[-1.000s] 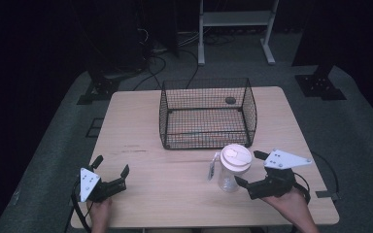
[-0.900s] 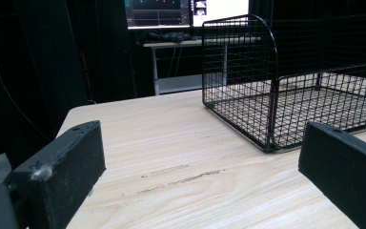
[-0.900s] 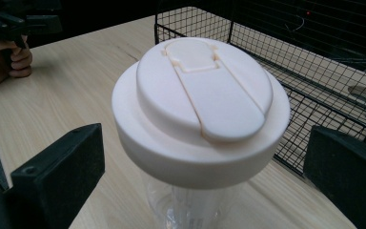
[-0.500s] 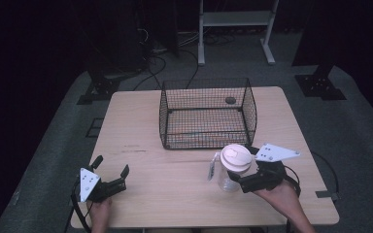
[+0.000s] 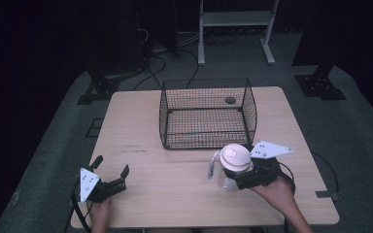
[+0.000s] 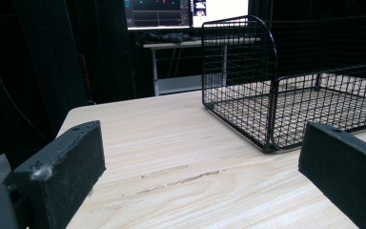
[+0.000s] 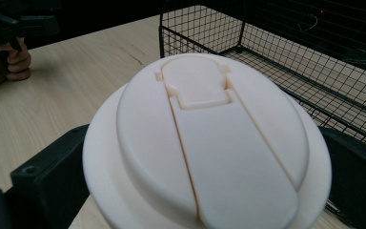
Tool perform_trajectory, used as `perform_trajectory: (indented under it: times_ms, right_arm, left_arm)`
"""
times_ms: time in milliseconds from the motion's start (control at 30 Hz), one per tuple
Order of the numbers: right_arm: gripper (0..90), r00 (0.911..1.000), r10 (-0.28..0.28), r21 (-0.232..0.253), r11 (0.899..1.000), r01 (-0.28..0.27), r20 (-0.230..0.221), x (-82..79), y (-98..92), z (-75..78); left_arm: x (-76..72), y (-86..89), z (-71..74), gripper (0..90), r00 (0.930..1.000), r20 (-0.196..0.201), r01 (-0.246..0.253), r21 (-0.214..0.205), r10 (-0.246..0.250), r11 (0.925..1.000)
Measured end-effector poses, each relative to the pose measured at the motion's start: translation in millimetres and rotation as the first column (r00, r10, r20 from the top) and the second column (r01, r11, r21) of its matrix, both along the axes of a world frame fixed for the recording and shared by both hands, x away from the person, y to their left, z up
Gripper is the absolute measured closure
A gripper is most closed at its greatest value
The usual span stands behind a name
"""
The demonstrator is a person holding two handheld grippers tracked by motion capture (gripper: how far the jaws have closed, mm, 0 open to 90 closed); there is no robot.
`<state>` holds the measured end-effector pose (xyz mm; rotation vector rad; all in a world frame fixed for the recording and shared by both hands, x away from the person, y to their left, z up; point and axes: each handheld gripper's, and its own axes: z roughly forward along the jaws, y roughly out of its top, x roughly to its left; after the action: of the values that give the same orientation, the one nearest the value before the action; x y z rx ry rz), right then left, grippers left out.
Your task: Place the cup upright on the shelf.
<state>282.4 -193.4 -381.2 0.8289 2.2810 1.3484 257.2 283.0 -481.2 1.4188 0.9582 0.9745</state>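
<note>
Clear cup point(image 5: 229, 178) w/ cream lid point(image 5: 235, 157) stood upright on the desk point(image 5: 175, 170), front-right area, just in front of the wire basket point(image 5: 207, 114). A strap or tag point(image 5: 211, 167) hung off its left side. Right tool point(image 5: 245, 180) was clenched on the cup from the right, jaws on either side of the body below the lid; in the right gripper view the lid point(image 7: 205, 143) sat between the two black jaws, flip tab toward the basket point(image 7: 286, 52). Right hand point(image 5: 277, 191) behind the tool, grey plate on top.

Basket: black mesh, open top, centre-back of desk, w/ a small dark round object point(image 5: 230, 100) inside near its back-right corner. Cup close to the basket's front-right corner; touching or not, can't tell.

Left tool point(image 5: 110, 175) sat low at the front-left of the desk, released, jaws spread wide, nothing between them; left hand point(image 5: 99, 211) at the desk's front edge. In the left gripper view, bare wood w/ a dark scuff mark point(image 6: 178, 179) lay ahead, basket point(image 6: 290, 90) to the right.

Desk: pale wood, mostly bare. Wide open strip across the front between the two tools, also open to the left of the basket. Cup well in from the right edge.

Room dark; grey carpet point(image 5: 349, 121), cables point(image 5: 175, 53) and a white stand point(image 5: 235, 22) behind the desk, monitors point(image 6: 186, 12) lit at the back.
</note>
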Motion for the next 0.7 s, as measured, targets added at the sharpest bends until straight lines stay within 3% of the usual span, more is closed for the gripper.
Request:
perform_trajectory:
  times_ms: [167, 200, 700]
  right_arm:
    - [0.0, 1.0000, 0.000, -0.012, 1.000, 0.000, -0.010, 1.4, 1.7, -0.6]
    - [4.2, 0.9999, 0.009, -0.011, 1.000, -0.009, -0.013, 1.6, 1.8, -0.6]
    - [4.8, 0.9992, 0.020, -0.020, 1.000, -0.021, -0.033, 2.6, 1.9, 4.9]
  left_arm:
    - [0.0, 0.0, 0.0, 0.9, 1.0000, 0.000, 0.000, -0.001, 0.000, 1.0000]
    - [-0.1, 0.1, 0.0, 0.9, 1.0000, 0.001, 0.000, -0.001, 0.000, 1.0000]
    - [0.0, 0.2, 0.0, 0.9, 1.0000, 0.000, 0.000, -0.005, 0.000, 1.0000]
